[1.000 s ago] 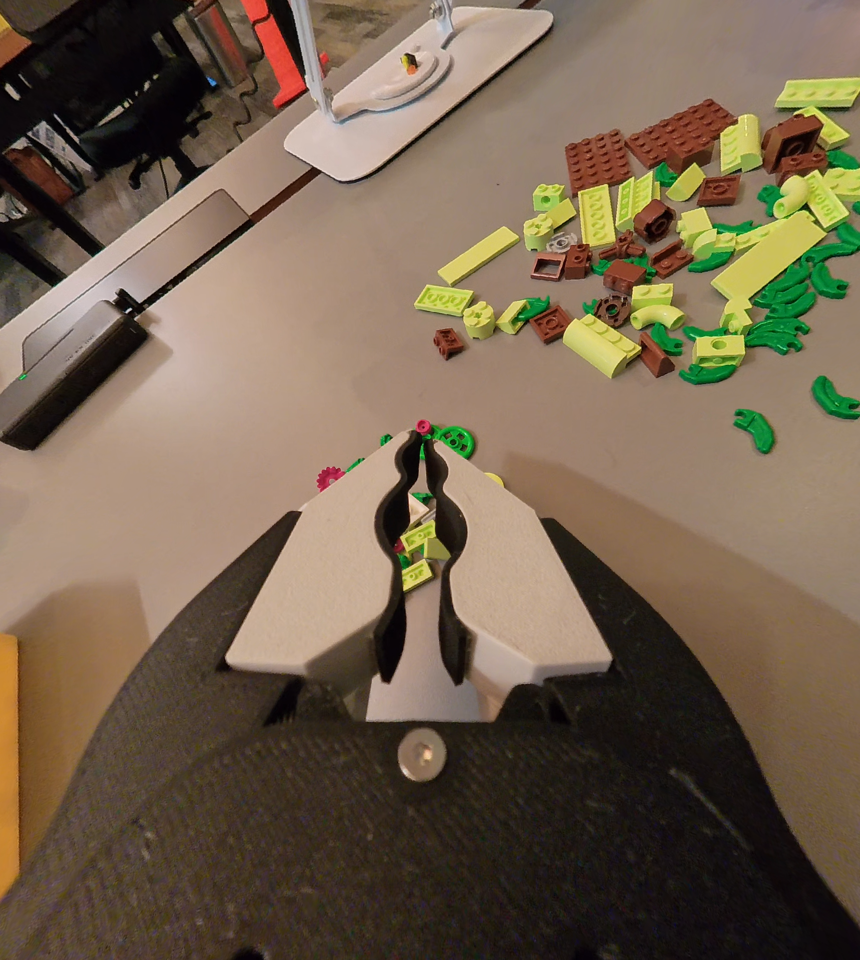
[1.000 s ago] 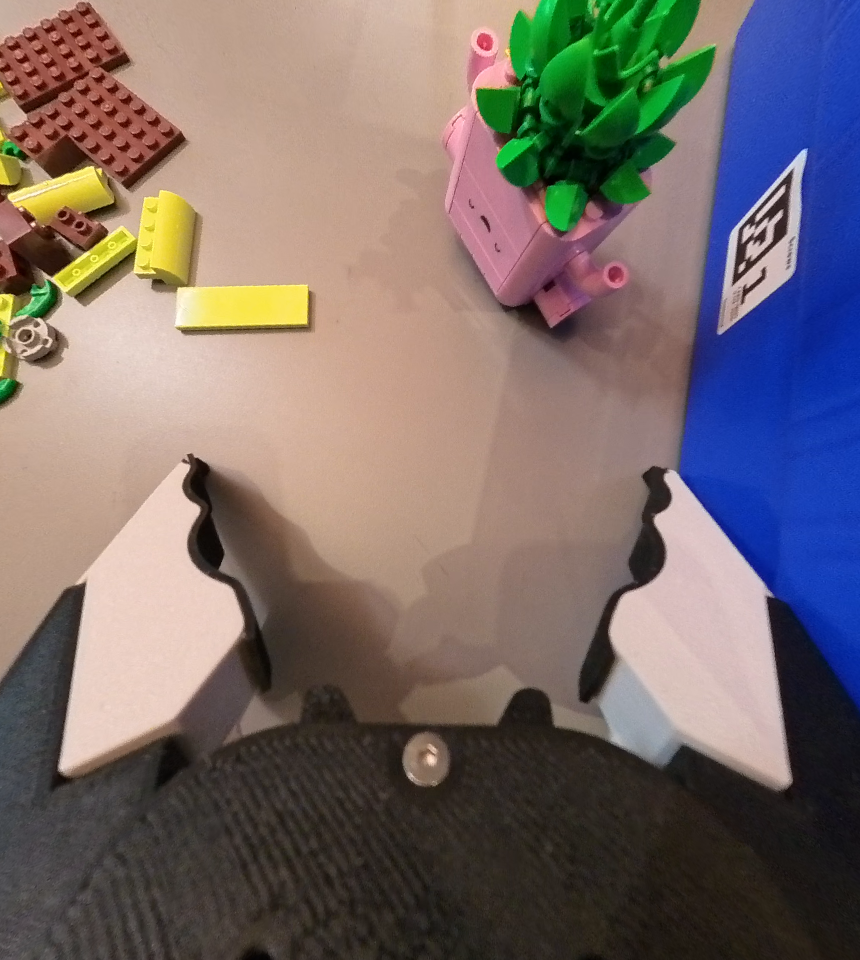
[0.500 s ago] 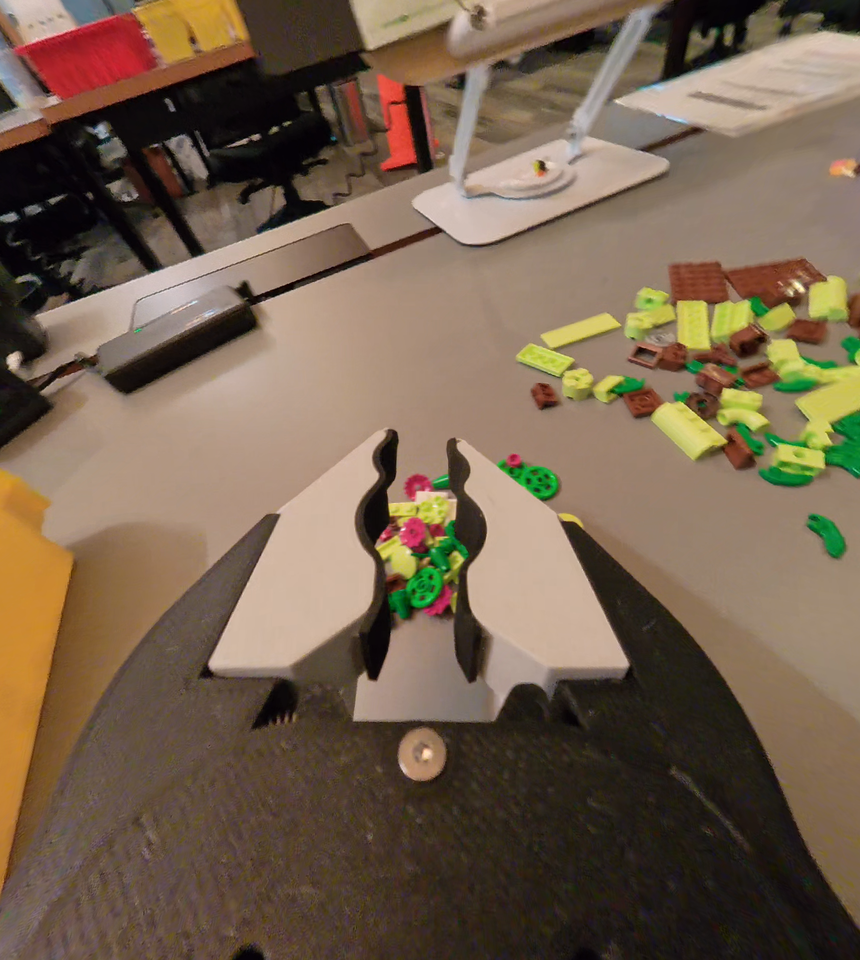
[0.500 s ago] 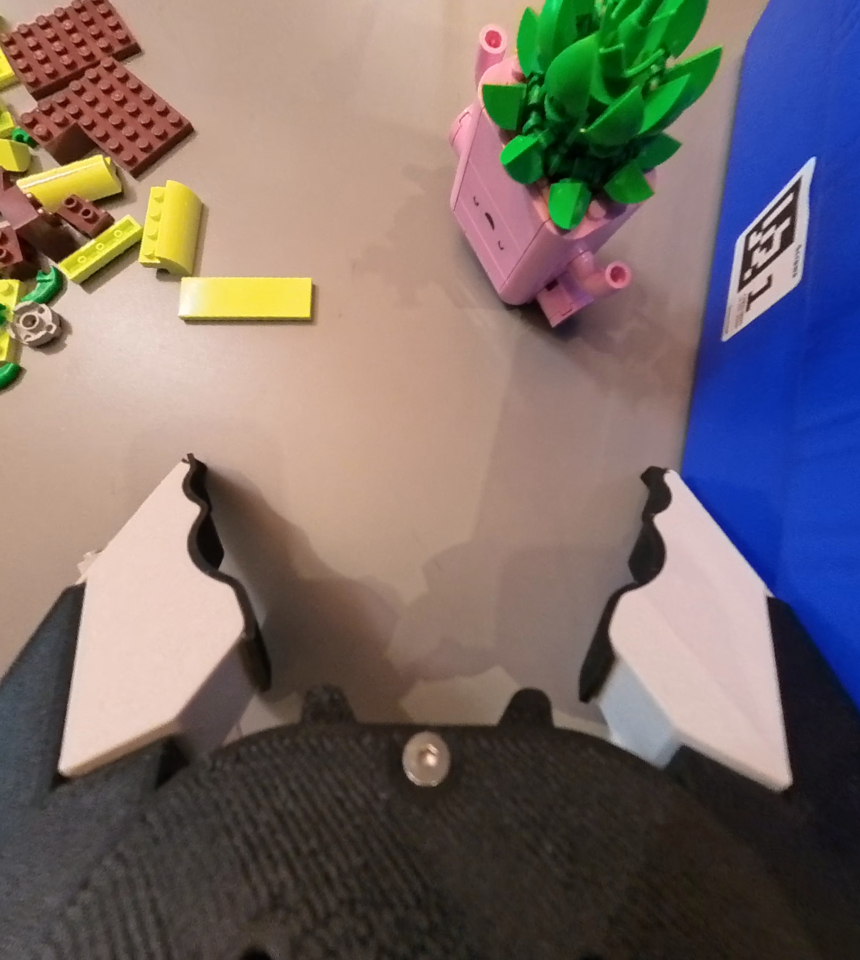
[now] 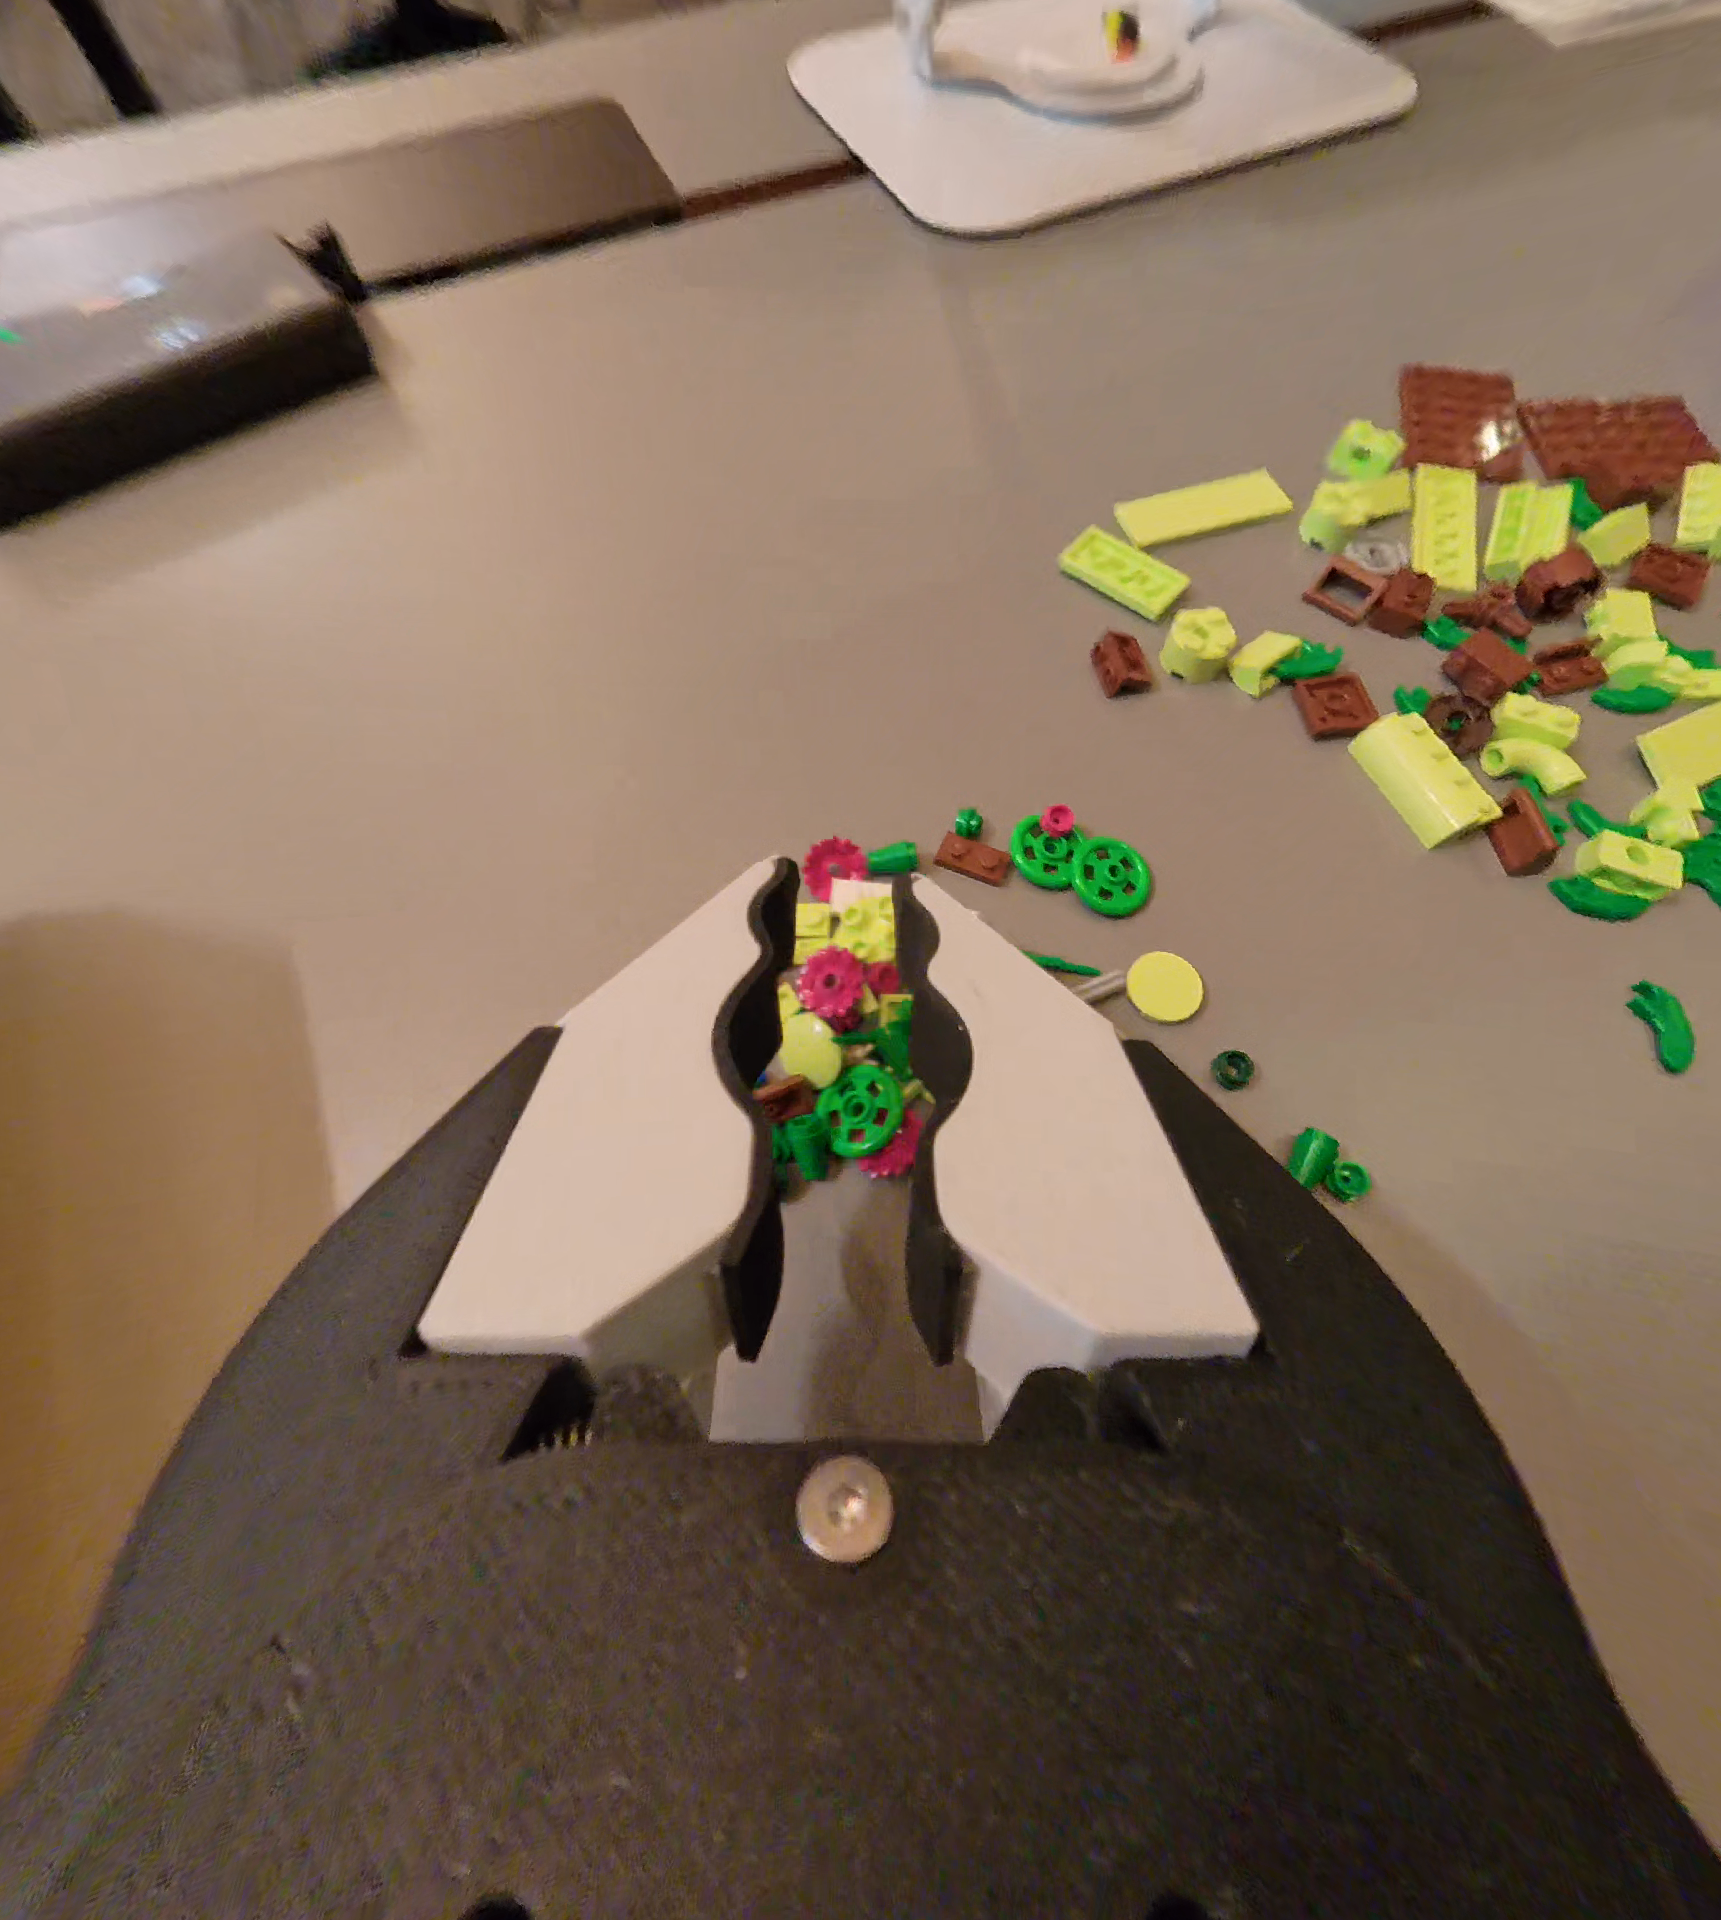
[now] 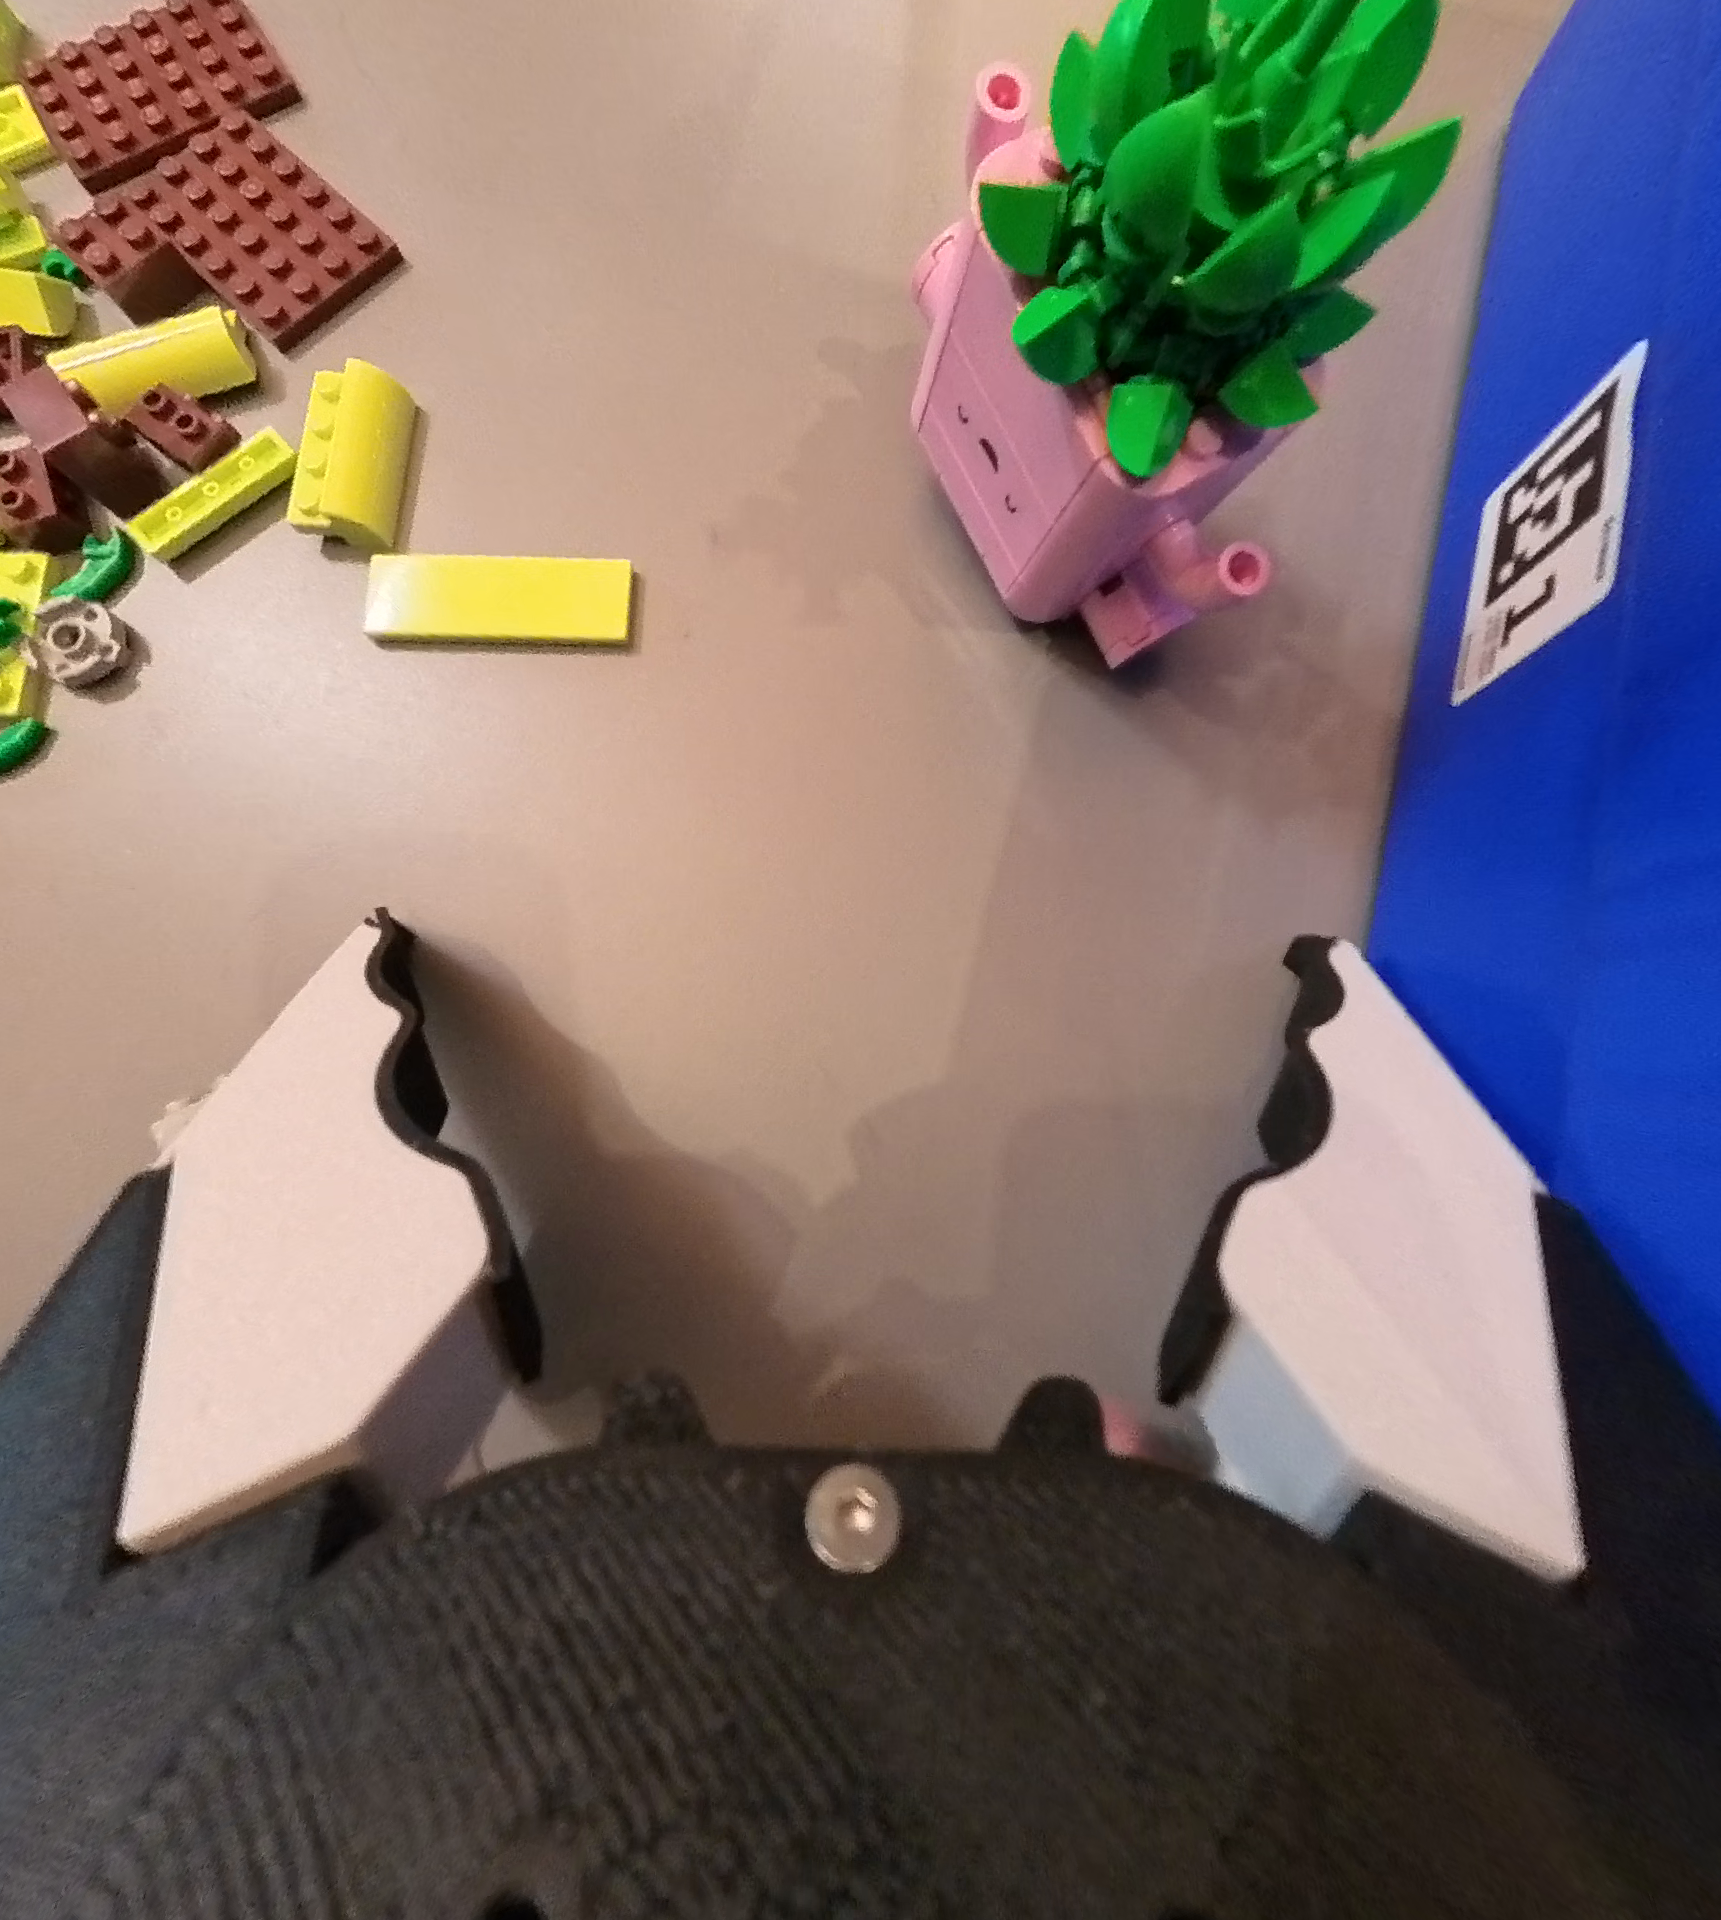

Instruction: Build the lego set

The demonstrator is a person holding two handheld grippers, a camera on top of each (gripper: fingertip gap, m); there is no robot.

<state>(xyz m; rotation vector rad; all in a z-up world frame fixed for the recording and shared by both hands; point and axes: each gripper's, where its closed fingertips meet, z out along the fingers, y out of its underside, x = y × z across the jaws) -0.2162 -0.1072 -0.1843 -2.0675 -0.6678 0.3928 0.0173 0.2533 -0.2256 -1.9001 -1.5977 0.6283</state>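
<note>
My left tongs [image 5: 843, 902]: the two fingers stand a narrow gap apart, clamped on nothing that I can see, and hang over the small pile.
Small pile [image 5: 840, 1049]: tiny magenta gear-flowers, green spoked wheels, lime studs and a brown bit, lying on the grey table [image 5: 627, 623] and seen through the gap between my fingers.
Green wheels [image 5: 1079, 864]: two side by side just right of the small pile, one with a magenta stud on it, beside a little brown plate.
Lime disc [image 5: 1163, 986]: flat, round, just right of the small pile.
Big scatter [image 5: 1521, 644]: well right of the small pile; lime tiles, curved lime slopes, brown plates and bricks, and green curved leaves along its near edge.
Black box [image 5: 118, 374]: far left of the small pile, blurred; I think a small green light shows on it.
White base [image 5: 1095, 114]: beyond the small pile, at the far table edge.
My right tongs [image 6: 851, 935]: spread wide, nothing between them, above bare table.
Pink pot build [image 6: 1053, 457]: a finished pink block pot with a small face, pink stud-ended pipes at its corners and a thick tuft of green leaves on top; it stands ahead of my right tongs, just beside the blue mat [image 6: 1614, 727].
Yellow tile [image 6: 500, 600]: flat, smooth, lying alone left of the pink pot.
Brown plates [image 6: 212, 177]: studded, farther left of the pot, touching each other.
</note>
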